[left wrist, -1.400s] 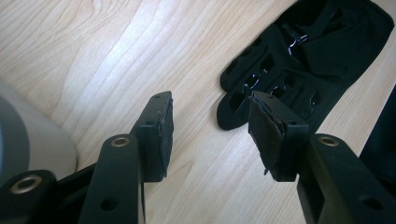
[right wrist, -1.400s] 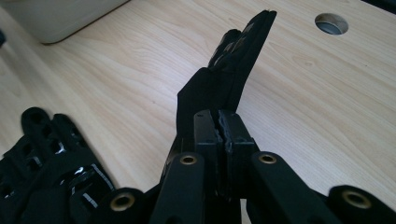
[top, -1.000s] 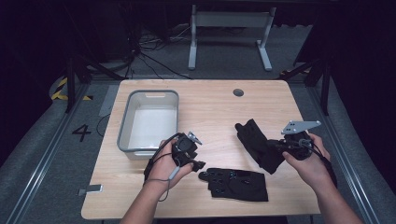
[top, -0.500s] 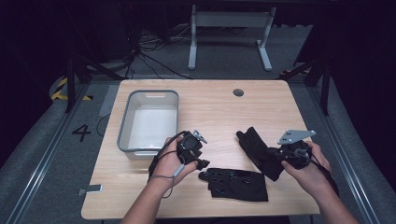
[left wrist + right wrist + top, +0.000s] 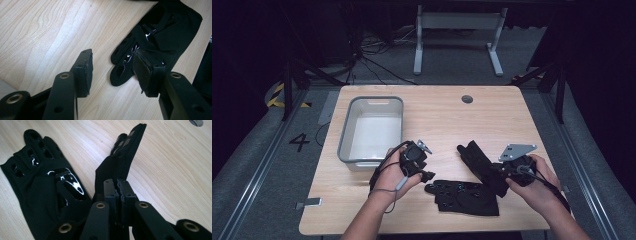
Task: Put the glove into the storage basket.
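Flat glove (image 5: 466, 196): I see a black glove lying flat on the wooden counter (image 5: 442, 115) near its front edge, between my two hands. Fingertips point toward my left; cuff toward my right.
Flat glove surface (image 5: 47, 182): openings along the fingers and glossy patches across the body, catching light.
Raised glove (image 5: 479, 162): second black glove, pinched at its cuff end by my right gripper (image 5: 119, 187), jaws pressed together on the fabric.
Raised glove pose (image 5: 122, 157): fingers extend away from the gripper, slanting up off the counter; grey patches on the fingers.
Relation: the raised glove's cuff sits beside the flat glove's cuff; whether they touch I cannot tell.
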